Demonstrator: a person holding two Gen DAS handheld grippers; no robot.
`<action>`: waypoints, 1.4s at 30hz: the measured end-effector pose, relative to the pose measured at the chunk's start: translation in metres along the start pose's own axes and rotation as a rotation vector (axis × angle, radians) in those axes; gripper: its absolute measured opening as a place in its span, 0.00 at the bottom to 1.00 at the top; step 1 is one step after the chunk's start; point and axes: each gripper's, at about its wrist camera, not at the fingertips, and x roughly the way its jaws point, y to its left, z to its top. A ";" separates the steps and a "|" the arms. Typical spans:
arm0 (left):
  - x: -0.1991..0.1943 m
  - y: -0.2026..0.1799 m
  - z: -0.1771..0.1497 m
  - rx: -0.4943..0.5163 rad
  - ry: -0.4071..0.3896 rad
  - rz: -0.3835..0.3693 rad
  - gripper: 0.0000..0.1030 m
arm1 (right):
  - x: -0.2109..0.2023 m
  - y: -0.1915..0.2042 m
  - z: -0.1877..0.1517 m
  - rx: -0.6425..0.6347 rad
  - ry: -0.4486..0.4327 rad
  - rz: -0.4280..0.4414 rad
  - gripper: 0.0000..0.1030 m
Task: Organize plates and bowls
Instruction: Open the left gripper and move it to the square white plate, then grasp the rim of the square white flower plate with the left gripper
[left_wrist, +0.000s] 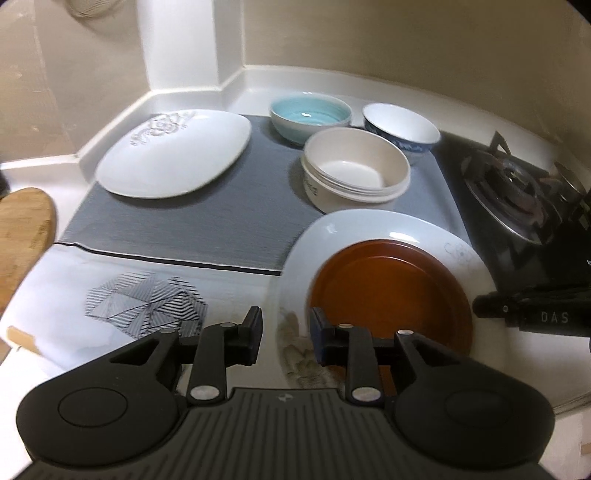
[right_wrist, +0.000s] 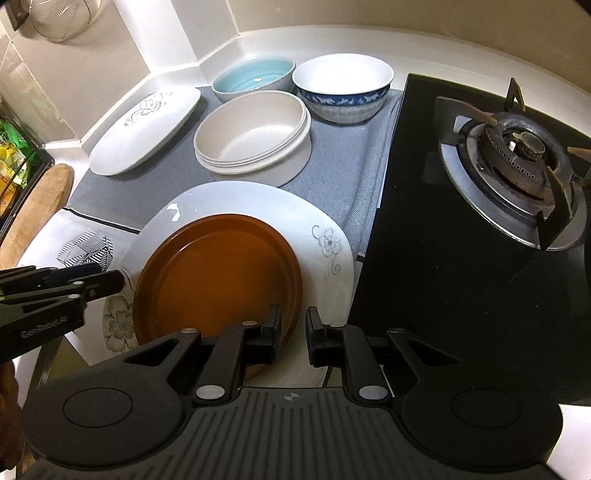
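Now, left gripper (left_wrist: 286, 330): jaws apart with nothing between them, hanging over the near left edge of the white plate; seen from the right wrist view it comes in from the left, its tip just beside the brown plate's rim.
Right gripper (right_wrist: 293, 334): jaws a narrow gap apart over the near right rim of the brown plate; whether the pads press on the rim I cannot tell.
Brown plate (right_wrist: 218, 277): round, lying on top of the white plate, toward its near side.
White plate (right_wrist: 236, 203): large, with a grey flower print at its right rim, resting partly on the grey mat and partly on the white cloth.
Oval dish (left_wrist: 173, 155): white with a grey floral print, on the far left of the mat, apart from the bowls.
Cream bowls (left_wrist: 354, 173): a nested stack, just behind the white plate.
Blue-lined bowl (left_wrist: 310, 114): at the back of the mat, beside the stack.
Blue-patterned bowl (left_wrist: 402, 129): at the back right, near the stove.
Grey mat (left_wrist: 184, 229): spread on the white counter.
White cloth (left_wrist: 74, 280): with a striped geometric print, in front of the mat.
Gas stove (right_wrist: 517, 162): black glass top with one burner, right of the mat.
Wooden board (left_wrist: 22, 229): at the left edge.
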 end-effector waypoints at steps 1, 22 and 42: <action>-0.003 0.003 -0.001 -0.005 -0.010 0.001 0.27 | 0.000 0.000 0.000 0.002 0.000 0.000 0.16; 0.068 0.199 0.077 -0.342 -0.077 -0.028 0.47 | -0.021 0.071 0.028 0.098 -0.145 -0.176 0.16; 0.141 0.250 0.105 -0.485 -0.044 -0.145 0.52 | -0.034 0.145 0.041 0.068 -0.119 -0.347 0.16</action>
